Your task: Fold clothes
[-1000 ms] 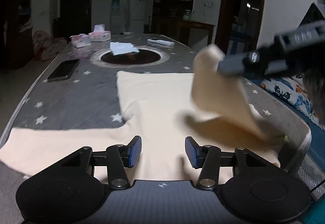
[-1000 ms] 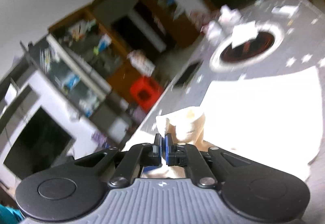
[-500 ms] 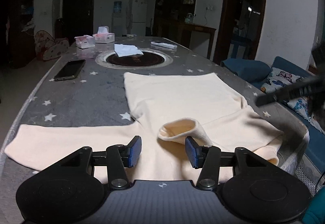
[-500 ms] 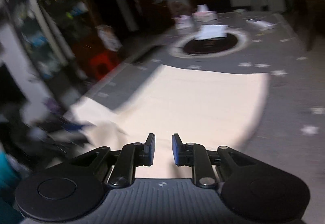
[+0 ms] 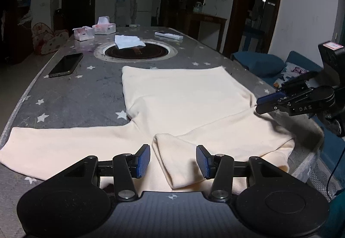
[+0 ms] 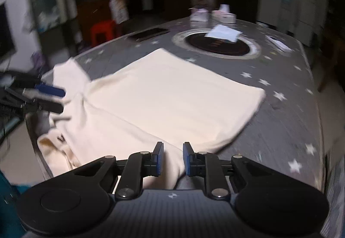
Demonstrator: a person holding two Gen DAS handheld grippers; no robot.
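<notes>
A cream long-sleeved shirt point(image 5: 181, 95) lies flat on the grey star-patterned table point(image 5: 86, 95). One sleeve stretches out to the left point(image 5: 54, 145). The other sleeve is folded across the body, and its cuff point(image 5: 172, 151) ends just in front of my left gripper point(image 5: 173, 160). That gripper is open and hovers over the cuff without gripping it. My right gripper point(image 6: 173, 158) hangs over the shirt's right shoulder near the table edge, jaws a little apart with nothing pinched. It also shows at the right of the left wrist view point(image 5: 265, 104).
A phone point(image 5: 65, 64) lies on the table at the left. Beyond the shirt sit a round inset hotplate point(image 5: 135, 52) with white paper on it, tissue boxes point(image 5: 103, 27) and a remote point(image 5: 169, 35). A blue sofa point(image 5: 258, 63) stands past the right table edge.
The right gripper carried the sleeve across the shirt, let it go and drew back to the right edge with its jaws apart. The sleeve now lies folded. The left gripper stayed put.
</notes>
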